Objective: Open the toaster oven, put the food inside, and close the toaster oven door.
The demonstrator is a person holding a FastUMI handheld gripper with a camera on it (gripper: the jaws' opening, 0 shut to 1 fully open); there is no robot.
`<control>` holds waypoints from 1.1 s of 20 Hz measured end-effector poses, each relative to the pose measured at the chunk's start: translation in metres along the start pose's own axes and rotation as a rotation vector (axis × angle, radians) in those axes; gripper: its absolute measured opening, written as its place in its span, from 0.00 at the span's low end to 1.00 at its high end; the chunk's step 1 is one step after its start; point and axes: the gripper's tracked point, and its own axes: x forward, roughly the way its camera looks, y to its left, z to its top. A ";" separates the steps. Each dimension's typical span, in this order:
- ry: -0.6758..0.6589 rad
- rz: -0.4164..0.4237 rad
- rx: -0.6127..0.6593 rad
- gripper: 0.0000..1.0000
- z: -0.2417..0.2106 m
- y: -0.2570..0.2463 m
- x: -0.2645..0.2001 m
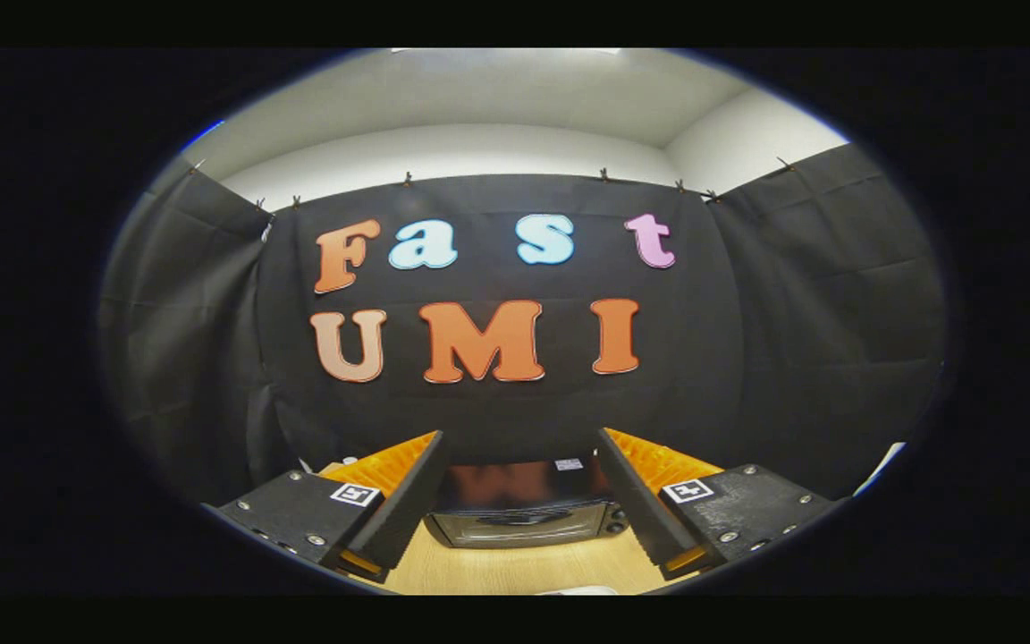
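My fingers [519,501] are spread wide apart. Nothing is between them and they touch nothing. They hang in the air above the table [515,565].

The table is made of light wood. I can see a bare strip of it just under my fingers and in front of them.

The toaster oven [524,512] sits on the table, ahead of my fingers and in the gap between them. It is dark and shiny. Its top is so shiny that it shows a reddish glow like a mirror. A small pale sticker [569,464] sits on the top, near the back. The door is at the front, facing me. It is shut. The glass in the door is dark, so I cannot tell what is inside. There are small round knobs [615,519] at the right end of the front.

The oven stands far back on the table, close to the black cloth wall [792,313] behind it.

A little bit of something white [582,590] lies on the table at the near edge. It is too small for me to tell what it is.
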 end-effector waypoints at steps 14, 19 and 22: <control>0.016 -0.007 0.015 0.99 -0.007 -0.015 0.002; 0.074 0.019 0.000 0.99 -0.042 -0.013 0.002; 0.173 0.015 -0.031 0.99 -0.096 -0.019 -0.002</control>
